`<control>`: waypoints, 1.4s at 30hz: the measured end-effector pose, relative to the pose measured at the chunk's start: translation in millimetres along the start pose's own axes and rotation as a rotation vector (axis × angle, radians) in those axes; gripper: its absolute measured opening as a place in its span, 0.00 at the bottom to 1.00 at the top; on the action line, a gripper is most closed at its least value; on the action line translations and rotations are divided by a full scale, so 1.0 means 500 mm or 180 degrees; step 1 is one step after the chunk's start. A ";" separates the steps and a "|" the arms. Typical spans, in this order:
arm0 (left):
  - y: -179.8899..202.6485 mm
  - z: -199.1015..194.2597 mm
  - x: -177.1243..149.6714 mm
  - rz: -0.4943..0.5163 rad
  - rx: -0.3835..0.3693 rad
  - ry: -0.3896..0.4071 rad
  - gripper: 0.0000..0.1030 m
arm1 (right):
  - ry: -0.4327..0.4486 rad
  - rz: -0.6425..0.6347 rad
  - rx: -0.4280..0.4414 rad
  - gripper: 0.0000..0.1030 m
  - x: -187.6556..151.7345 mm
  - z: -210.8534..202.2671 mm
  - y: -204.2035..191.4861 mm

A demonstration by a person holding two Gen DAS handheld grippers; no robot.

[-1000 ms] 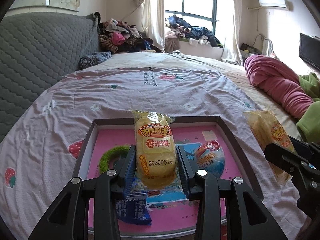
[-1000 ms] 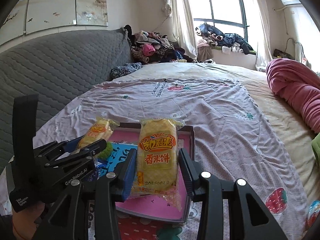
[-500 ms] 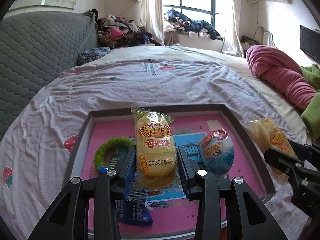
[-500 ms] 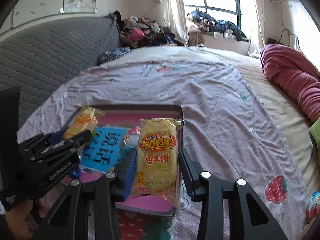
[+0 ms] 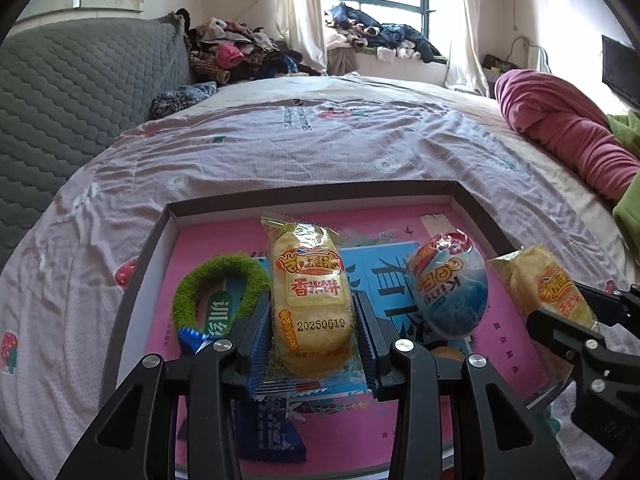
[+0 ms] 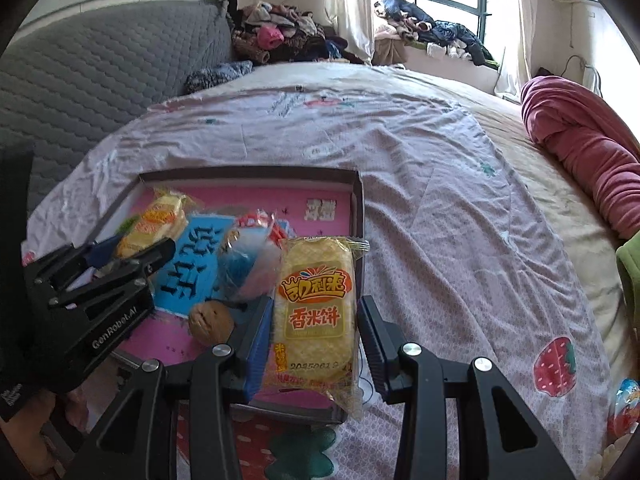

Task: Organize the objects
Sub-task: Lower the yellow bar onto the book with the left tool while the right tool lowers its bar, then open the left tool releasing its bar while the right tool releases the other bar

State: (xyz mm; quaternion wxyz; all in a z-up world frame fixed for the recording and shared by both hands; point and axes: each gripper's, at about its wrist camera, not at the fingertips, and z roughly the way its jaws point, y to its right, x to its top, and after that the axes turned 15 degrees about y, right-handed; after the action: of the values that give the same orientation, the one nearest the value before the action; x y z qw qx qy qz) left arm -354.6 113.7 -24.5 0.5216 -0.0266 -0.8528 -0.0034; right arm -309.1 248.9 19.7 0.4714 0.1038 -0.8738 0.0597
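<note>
A shallow box with a pink floor and dark rim (image 5: 312,195) (image 6: 248,172) lies on the bed. My left gripper (image 5: 312,316) is shut on a yellow rice-cake packet (image 5: 310,300) held over the box's middle. My right gripper (image 6: 314,320) is shut on a second yellow rice-cake packet (image 6: 316,312) over the box's near right corner; that packet also shows in the left wrist view (image 5: 548,284). In the box lie a green fuzzy ring (image 5: 220,280), a blue-and-red egg-shaped pack (image 5: 450,288), a blue wrapper (image 5: 268,428) and a walnut (image 6: 210,322).
The bed has a lilac strawberry-print sheet (image 5: 320,152). A grey quilted headboard (image 5: 72,88) stands at left. A rolled pink blanket (image 5: 560,132) and green fabric (image 5: 628,208) lie at right. Clothes are piled by the window (image 5: 240,52). Another egg-shaped pack (image 6: 622,404) lies at far right.
Both grippers have moved forward and down over the box with their packets still held. The right packet has come left, from beside the box to over its right corner.
</note>
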 end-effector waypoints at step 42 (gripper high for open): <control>0.006 0.021 -0.020 0.0136 0.0115 -0.0285 0.71 | -0.0274 -0.0295 -0.0010 0.42 -0.030 0.043 -0.039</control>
State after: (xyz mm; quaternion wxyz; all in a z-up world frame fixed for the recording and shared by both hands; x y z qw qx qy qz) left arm -359.3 116.8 -38.1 0.4832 -0.0356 -0.8744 0.0243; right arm -313.8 227.5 -4.5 0.4358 0.1458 -0.8876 0.0320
